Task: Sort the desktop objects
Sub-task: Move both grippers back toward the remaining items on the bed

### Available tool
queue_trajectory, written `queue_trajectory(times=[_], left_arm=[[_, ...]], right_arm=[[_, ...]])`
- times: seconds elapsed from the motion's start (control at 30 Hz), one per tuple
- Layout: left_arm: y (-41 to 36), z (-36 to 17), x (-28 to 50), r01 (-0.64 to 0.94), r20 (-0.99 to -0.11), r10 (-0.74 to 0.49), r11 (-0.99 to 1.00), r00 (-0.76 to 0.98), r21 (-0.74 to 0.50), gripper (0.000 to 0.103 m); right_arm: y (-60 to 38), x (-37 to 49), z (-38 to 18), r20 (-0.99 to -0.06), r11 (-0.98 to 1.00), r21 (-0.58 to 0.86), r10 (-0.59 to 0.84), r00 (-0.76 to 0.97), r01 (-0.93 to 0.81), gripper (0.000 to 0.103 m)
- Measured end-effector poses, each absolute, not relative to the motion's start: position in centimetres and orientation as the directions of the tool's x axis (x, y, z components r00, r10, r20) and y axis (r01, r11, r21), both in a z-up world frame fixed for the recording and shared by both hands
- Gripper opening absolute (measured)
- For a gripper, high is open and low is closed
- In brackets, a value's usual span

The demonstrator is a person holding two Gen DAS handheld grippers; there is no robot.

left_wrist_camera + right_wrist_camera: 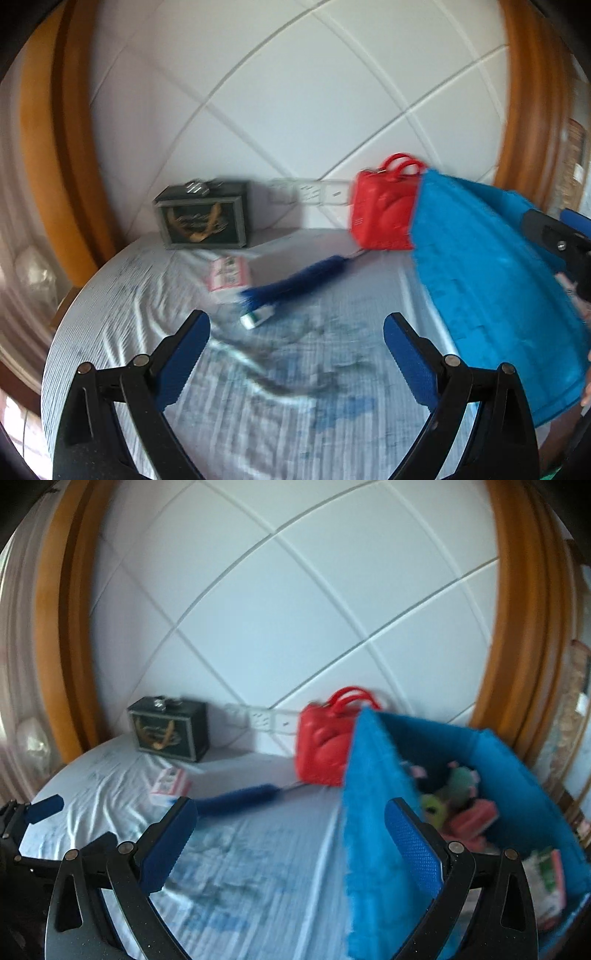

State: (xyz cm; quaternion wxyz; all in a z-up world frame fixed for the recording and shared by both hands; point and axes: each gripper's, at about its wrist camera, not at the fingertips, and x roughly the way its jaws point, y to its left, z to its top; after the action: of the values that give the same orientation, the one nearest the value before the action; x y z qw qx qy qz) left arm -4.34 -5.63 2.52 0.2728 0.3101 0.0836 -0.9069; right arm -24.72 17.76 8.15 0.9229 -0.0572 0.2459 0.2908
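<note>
A blue fabric storage box (373,805) stands at the right of the table and holds several small toys and packets (461,805); its outer wall shows in the left wrist view (480,277). A dark blue bristle brush (295,284) with a white end lies on the cloth mid-table, also in the right wrist view (240,799). A small red-and-white box (227,273) lies beside it. My left gripper (295,354) is open and empty above the cloth, short of the brush. My right gripper (291,838) is open and empty, its right finger over the box's near wall.
A red handbag (384,210) stands at the back by the blue box. A dark framed box (203,216) stands at the back left against the white panelled wall. A wrinkled pale cloth (258,406) covers the table. Wall sockets (310,192) sit behind.
</note>
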Motion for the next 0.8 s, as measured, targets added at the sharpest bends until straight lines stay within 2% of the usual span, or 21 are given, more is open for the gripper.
queue_trajectory(times=[0.13,0.3,0.57,0.63,0.7,0.73,0.8], left_arm=[[-11.4,0.1,-3.2,0.609,-0.667,-0.449,-0.793,-0.595,-0.009,0.096],[-18.4,-3.6,-2.0,0.688,-0.730,-0.481,-0.725,-0.486,0.020,0.096],[-27.5,-9.5,-1.7,0.768,-0.799,-0.467,-0.641,-0.378,0.011,0.096],[-29.8,-11.5,-2.3,0.780,-0.820,-0.449,-0.625,-0.354,0.006,0.096],[-31.5,-13.3,-2.9,0.790,-0.838,-0.434,-0.613,-0.331,0.005,0.096],[-32.3,-14.1,-3.2,0.792,-0.845,-0.427,-0.610,-0.321,0.008,0.096],[-34.0,-15.9,-3.8,0.799,-0.860,-0.416,-0.600,-0.295,0.016,0.096]], right_arm=[[22.0,-23.3,6.5,-0.543,0.810,0.039,0.508,0.668,-0.585,0.103],[27.6,-20.5,2.9,-0.636,0.786,0.060,0.505,0.584,-0.615,0.103],[37.7,-16.0,-6.2,-0.777,0.733,0.140,0.498,0.386,-0.665,0.103],[40.5,-15.3,-8.7,-0.806,0.719,0.139,0.481,0.344,-0.681,0.096],[43.2,-14.7,-11.3,-0.838,0.700,0.143,0.462,0.291,-0.699,0.059],[44.3,-14.3,-12.5,-0.852,0.695,0.156,0.454,0.261,-0.702,0.056],[46.3,-13.6,-14.9,-0.866,0.689,0.201,0.457,0.202,-0.697,0.057]])
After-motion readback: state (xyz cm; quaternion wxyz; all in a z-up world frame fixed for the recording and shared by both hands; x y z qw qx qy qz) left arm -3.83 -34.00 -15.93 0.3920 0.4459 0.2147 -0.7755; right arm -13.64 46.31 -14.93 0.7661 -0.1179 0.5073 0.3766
